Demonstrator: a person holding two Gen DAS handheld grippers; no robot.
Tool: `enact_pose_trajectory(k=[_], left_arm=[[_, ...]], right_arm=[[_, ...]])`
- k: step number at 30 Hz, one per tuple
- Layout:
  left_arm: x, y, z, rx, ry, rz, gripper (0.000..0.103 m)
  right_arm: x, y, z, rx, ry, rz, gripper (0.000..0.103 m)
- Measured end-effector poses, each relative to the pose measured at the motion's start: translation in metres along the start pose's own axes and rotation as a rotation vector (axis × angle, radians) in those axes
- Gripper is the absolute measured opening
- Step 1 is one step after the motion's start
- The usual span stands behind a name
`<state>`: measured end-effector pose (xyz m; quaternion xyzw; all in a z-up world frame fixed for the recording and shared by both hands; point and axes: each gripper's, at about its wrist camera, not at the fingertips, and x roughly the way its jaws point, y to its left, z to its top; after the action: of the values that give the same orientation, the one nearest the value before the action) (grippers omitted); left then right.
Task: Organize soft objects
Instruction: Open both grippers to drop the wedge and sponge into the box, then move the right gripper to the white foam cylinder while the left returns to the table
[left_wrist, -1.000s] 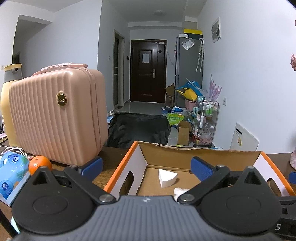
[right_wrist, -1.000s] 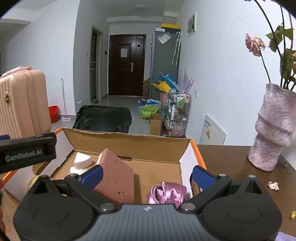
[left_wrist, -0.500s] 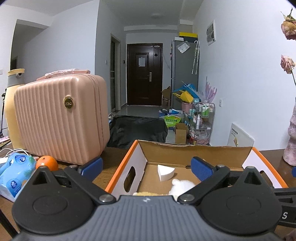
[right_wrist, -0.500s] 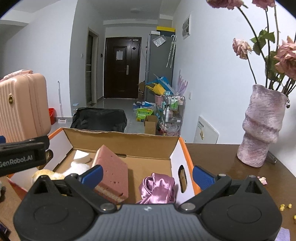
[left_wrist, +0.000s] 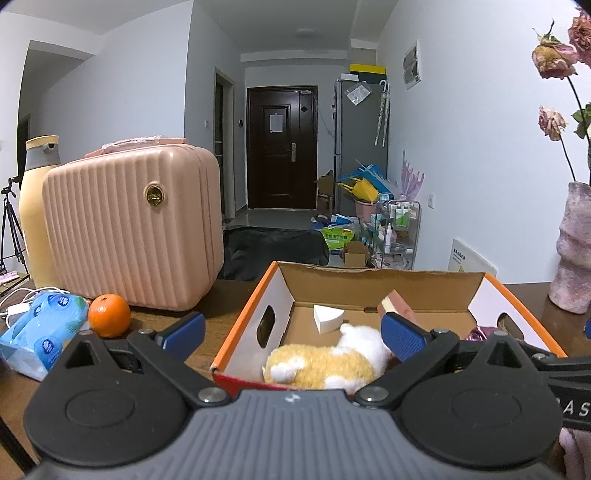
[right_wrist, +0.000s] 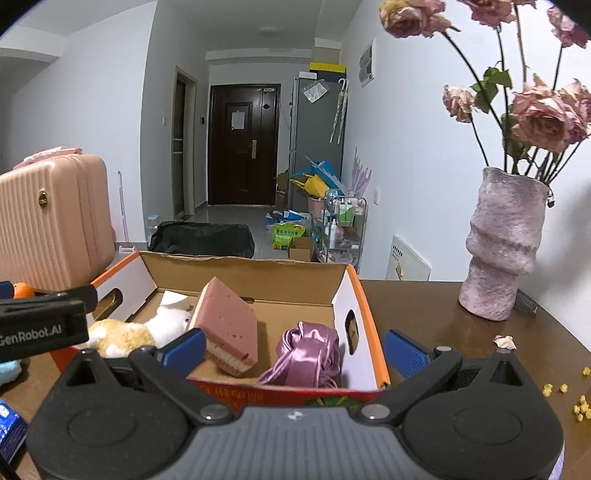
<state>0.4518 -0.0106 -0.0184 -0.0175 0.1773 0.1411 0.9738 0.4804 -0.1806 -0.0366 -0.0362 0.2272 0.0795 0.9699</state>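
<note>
An open cardboard box (left_wrist: 384, 286) (right_wrist: 243, 275) with orange edges sits on the brown table. Inside lie a yellow-and-white plush toy (left_wrist: 325, 363) (right_wrist: 129, 332), a white wedge sponge (left_wrist: 327, 319), a pink sponge block (right_wrist: 229, 325) (left_wrist: 397, 304) and a purple satin cloth (right_wrist: 306, 354). My left gripper (left_wrist: 291, 332) is open and empty, held above the near left side of the box. My right gripper (right_wrist: 293, 345) is open and empty too, just before the box's near right side. The left gripper's body (right_wrist: 40, 326) shows at the left of the right wrist view.
A pink ribbed suitcase (left_wrist: 136, 229) stands left of the box, with an orange (left_wrist: 109, 315) and a blue tissue pack (left_wrist: 40, 332) in front of it. A purple vase (right_wrist: 502, 243) with dried roses stands at the right. Petals and yellow crumbs (right_wrist: 576, 402) lie near it.
Both grippers have pulled back and risen from the box, so more of its inside shows. The plush toy and purple cloth now lie in plain sight.
</note>
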Motion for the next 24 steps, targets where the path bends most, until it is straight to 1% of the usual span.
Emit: enact_pose_trajectory(k=[7, 13, 18, 24], left_arm=[[-0.019, 0.005, -0.01, 0.018, -0.002, -0.004, 0.103], [-0.039, 0.013, -0.019, 0.03, -0.004, -0.02, 0.103], [-0.058, 0.021, -0.028, 0.039, -0.009, -0.036, 0.103], [-0.079, 0.032, -0.039, 0.046, -0.005, -0.052, 0.103]], right_arm=[[-0.023, -0.003, -0.014, 0.009, -0.018, 0.001, 0.103], [-0.045, -0.001, -0.028, -0.007, -0.037, -0.007, 0.103], [-0.065, -0.002, -0.04, -0.004, -0.055, 0.005, 0.103], [-0.088, -0.008, -0.058, 0.017, -0.055, 0.005, 0.103]])
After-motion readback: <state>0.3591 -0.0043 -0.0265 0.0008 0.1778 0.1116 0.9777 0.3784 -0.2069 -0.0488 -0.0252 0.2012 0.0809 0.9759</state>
